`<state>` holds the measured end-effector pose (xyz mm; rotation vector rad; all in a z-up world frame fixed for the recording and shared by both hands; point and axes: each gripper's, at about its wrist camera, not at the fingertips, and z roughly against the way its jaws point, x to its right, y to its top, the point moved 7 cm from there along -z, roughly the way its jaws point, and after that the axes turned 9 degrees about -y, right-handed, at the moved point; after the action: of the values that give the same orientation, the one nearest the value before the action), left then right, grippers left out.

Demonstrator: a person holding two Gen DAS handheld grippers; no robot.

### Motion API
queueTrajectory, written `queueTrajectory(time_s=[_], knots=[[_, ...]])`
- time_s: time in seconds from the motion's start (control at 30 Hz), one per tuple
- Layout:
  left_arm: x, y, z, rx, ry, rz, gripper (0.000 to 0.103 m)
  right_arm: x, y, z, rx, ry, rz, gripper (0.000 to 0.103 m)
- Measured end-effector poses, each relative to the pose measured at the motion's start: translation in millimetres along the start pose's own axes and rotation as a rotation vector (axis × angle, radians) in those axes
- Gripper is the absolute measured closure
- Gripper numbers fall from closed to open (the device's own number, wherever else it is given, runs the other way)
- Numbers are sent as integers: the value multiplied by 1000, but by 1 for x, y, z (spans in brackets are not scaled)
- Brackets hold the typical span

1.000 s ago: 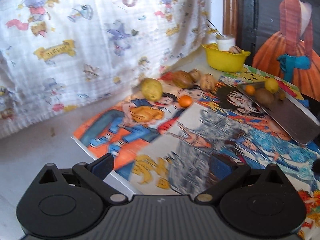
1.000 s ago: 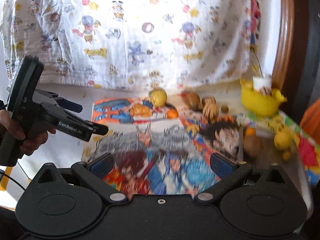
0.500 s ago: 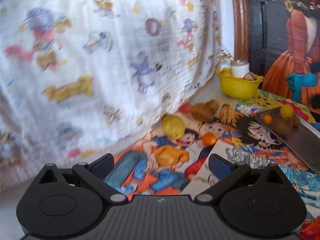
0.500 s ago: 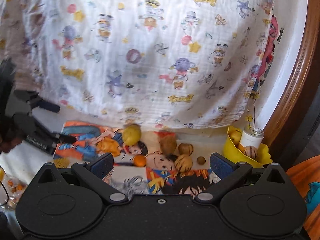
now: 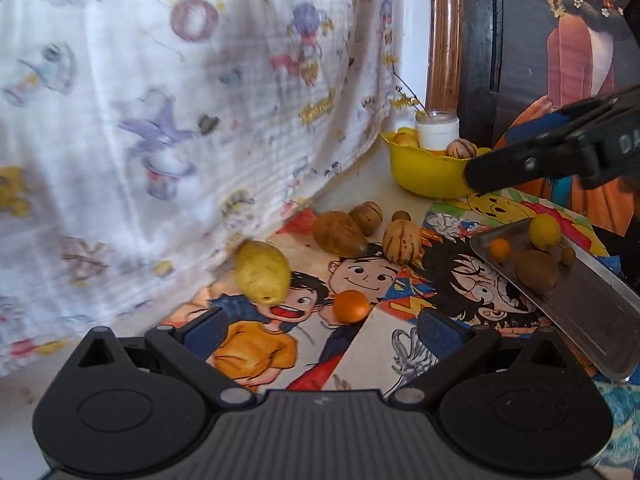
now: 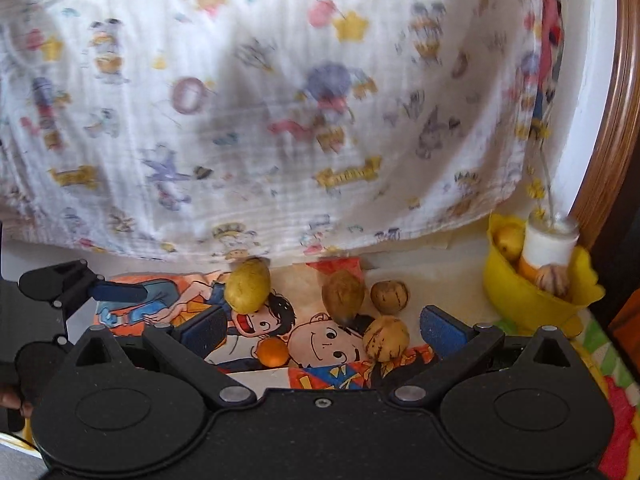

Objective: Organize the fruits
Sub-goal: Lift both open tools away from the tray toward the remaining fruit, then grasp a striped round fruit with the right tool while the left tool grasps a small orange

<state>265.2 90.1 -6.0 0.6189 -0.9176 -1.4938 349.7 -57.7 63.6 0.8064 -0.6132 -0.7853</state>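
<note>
Loose fruits lie on the cartoon mat: a yellow lemon-like fruit (image 5: 262,266) (image 6: 247,285), a small orange (image 5: 351,306) (image 6: 273,352), a brown fruit (image 5: 338,237) (image 6: 343,297), a striped pale melon (image 5: 401,241) (image 6: 386,339) and a smaller brown one (image 5: 366,217) (image 6: 389,296). A metal tray (image 5: 592,320) at the right holds several fruits. My left gripper (image 5: 320,330) is open and empty, just short of the lemon and orange. My right gripper (image 6: 320,330) is open and empty, close over the orange and striped melon; its fingers (image 5: 532,164) show in the left view.
A yellow bowl (image 5: 428,174) (image 6: 532,300) with fruit and a white jar (image 5: 437,130) stands at the back right. A cartoon-print white cloth (image 5: 180,120) hangs behind the mat. A dark painted panel (image 5: 560,60) and a wooden frame stand at the right.
Both grippers have moved forward toward the loose fruits, which now look larger and nearer. The right gripper's fingers have come into the left view at the upper right. Both stay open.
</note>
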Motion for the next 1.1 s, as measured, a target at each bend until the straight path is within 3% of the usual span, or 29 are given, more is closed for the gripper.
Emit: queueTrajectory(time_s=[0.47,0.7,1.1], knots=[[-9,-8,-67,-72,-12,134,4,40,-39,-92,-96,34,-177,1],[-5,-9,-83,-78,-3,131,6,57,-57,-121,-128,6,-249,4],[1,-18,-98,-107,-32,134,36,56,-69,-149,-152,6,-249,20]])
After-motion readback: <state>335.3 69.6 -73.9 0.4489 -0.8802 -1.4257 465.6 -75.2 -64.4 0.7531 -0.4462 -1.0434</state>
